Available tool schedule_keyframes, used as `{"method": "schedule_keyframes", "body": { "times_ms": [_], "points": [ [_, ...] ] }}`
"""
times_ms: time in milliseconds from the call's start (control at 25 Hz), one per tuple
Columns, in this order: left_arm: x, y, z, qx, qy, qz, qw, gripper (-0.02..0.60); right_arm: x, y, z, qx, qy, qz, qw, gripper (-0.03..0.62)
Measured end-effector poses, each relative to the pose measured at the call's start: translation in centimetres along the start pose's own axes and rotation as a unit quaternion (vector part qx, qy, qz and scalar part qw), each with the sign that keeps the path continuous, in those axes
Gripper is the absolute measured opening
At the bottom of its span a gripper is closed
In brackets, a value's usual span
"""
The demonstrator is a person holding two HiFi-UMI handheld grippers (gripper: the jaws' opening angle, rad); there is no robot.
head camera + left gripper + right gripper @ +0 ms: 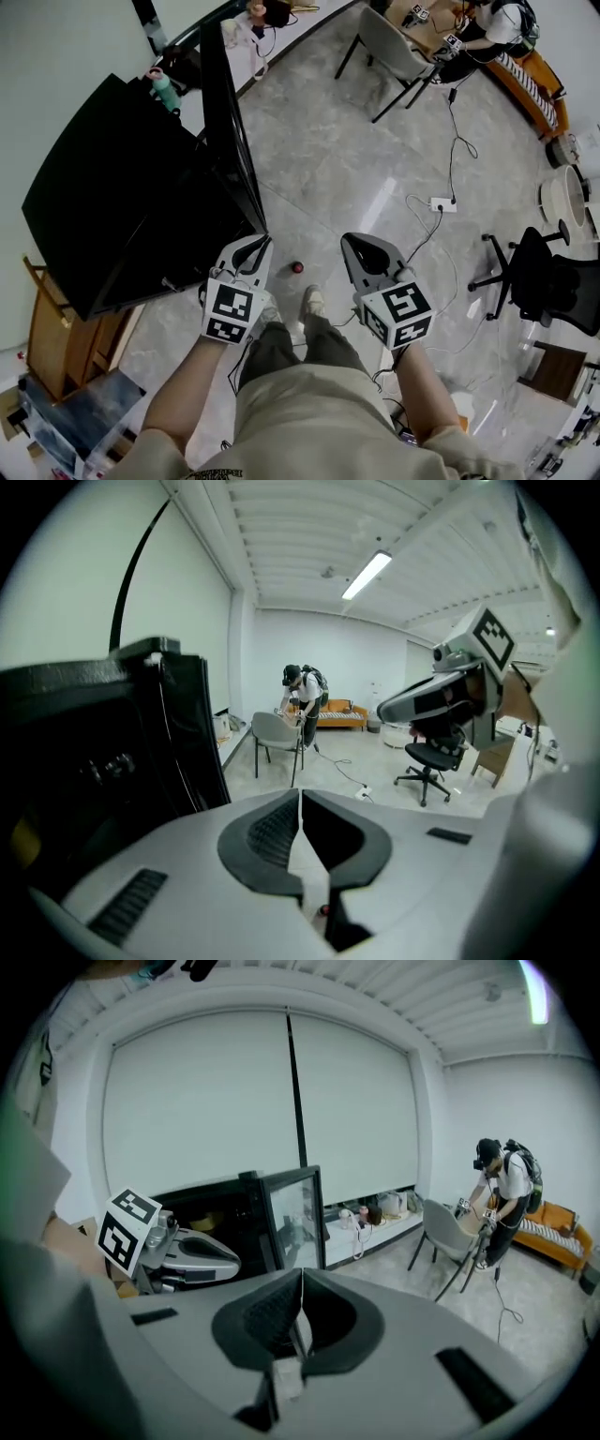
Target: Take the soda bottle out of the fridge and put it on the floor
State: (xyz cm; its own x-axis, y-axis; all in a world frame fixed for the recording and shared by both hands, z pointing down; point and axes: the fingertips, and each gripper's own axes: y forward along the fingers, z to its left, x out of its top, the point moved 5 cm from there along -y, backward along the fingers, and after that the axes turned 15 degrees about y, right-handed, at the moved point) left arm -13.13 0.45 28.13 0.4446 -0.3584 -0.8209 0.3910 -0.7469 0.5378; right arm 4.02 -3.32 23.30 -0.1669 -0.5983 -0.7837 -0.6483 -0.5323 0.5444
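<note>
The black fridge [122, 187] stands at the left with its glass door [230, 131] swung open. A small red round thing [297, 267] sits on the floor between my two grippers; I cannot tell whether it is a bottle seen from above. My left gripper [255, 246] hangs by the door's lower corner, shut and empty. My right gripper [361, 242] hovers level with it to the right, also shut with nothing in it. In the left gripper view the jaws [300, 799] meet, with a red speck [325, 910] below them. The right gripper view shows closed jaws [301, 1279], the fridge [216, 1208] and the left gripper [178, 1251].
A teal bottle [164, 89] stands on the ledge behind the fridge. A grey chair [389, 47] and a person [492, 28] are at the back. A power strip [442, 203] with cables lies on the floor, and a black office chair [548, 281] is at the right. My feet [311, 302] are below.
</note>
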Motion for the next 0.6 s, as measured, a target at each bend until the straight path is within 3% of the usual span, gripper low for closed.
{"method": "schedule_keyframes", "body": {
  "times_ms": [240,600],
  "points": [
    [4.3,-6.8,1.9,0.029,0.011,-0.030,0.9991,0.014,5.2,-4.1,4.6,0.015,-0.060,-0.051,0.997,-0.003],
    [9.1,-15.6,3.5,0.084,0.038,-0.086,0.9920,0.014,8.9,-8.4,11.8,0.053,-0.134,-0.117,0.983,-0.003]
  ]
}}
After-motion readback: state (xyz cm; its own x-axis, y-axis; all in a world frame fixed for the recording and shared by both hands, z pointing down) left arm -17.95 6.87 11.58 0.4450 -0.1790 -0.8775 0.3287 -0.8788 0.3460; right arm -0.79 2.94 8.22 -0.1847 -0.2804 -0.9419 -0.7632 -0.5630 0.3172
